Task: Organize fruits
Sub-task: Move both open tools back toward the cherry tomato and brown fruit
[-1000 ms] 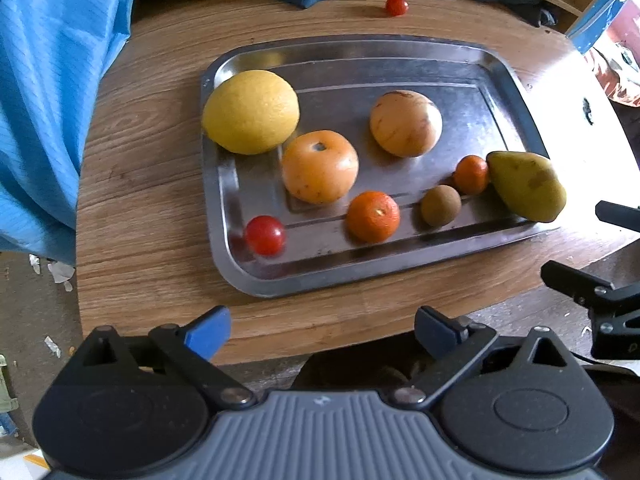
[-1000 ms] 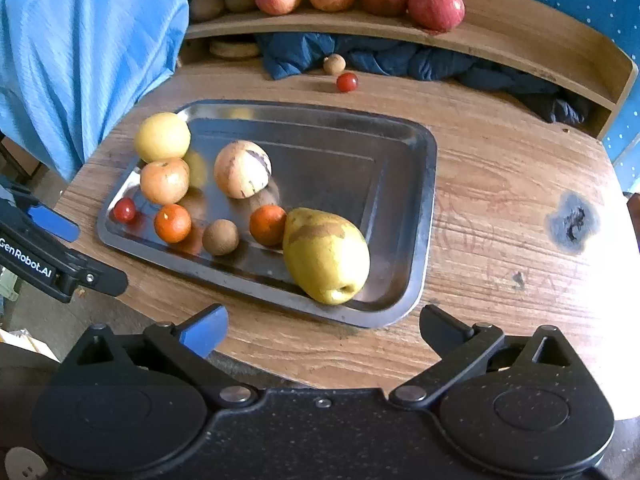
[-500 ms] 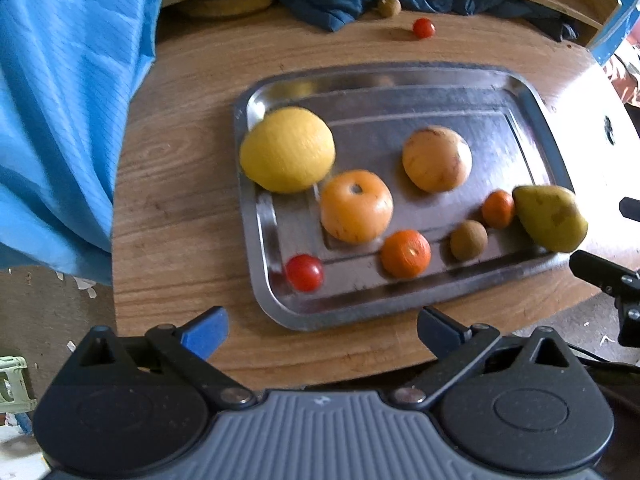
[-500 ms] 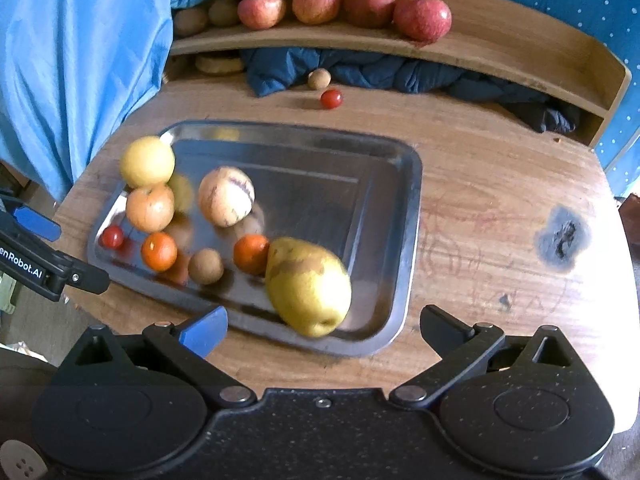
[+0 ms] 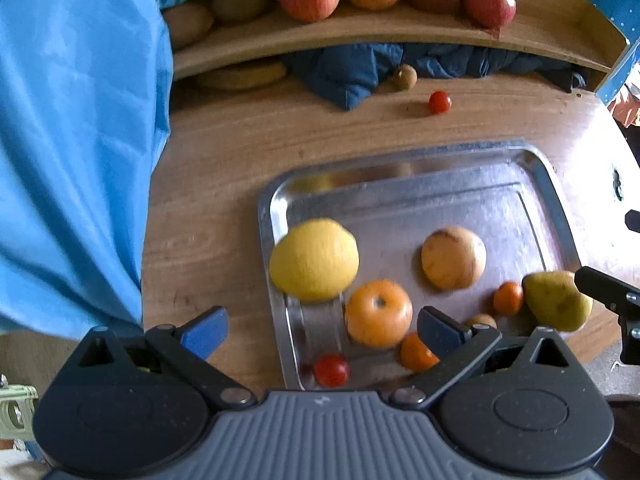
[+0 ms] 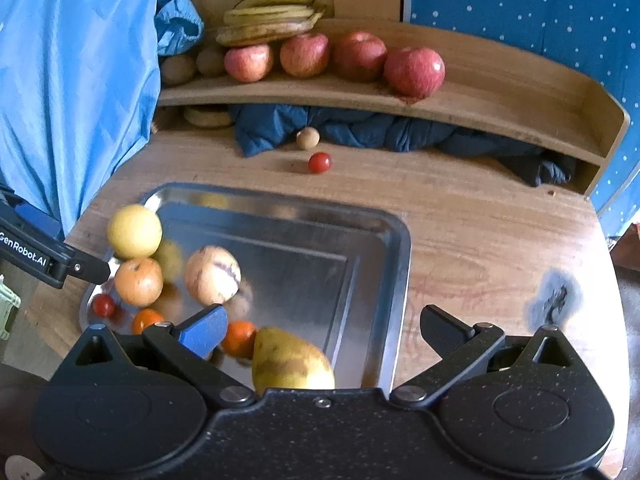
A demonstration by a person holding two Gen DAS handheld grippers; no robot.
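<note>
**Fruit tray low in frame, both grippers empty**

The wooden tabletop (image 6: 480,220) fills mid-frame, carrying a metal tray (image 6: 396,264) at lower centre. On the tray's lower left sit a yellow citrus (image 5: 314,260), a pear (image 6: 290,362) (partly hidden), oranges and a cherry tomato (image 5: 330,369). Another tomato (image 6: 319,162) lies above the tray. The left gripper (image 5: 320,326) and right gripper (image 6: 322,326) are spread wide, holding nothing.

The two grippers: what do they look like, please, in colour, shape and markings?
The left gripper has a ribbed grey body; the right gripper has a speckled black one. Each has round black housings, black linkage arms with metal rivets, one blue finger pad and one dark pad. White "GenRobot.AI" lettering marks the left one.
</note>
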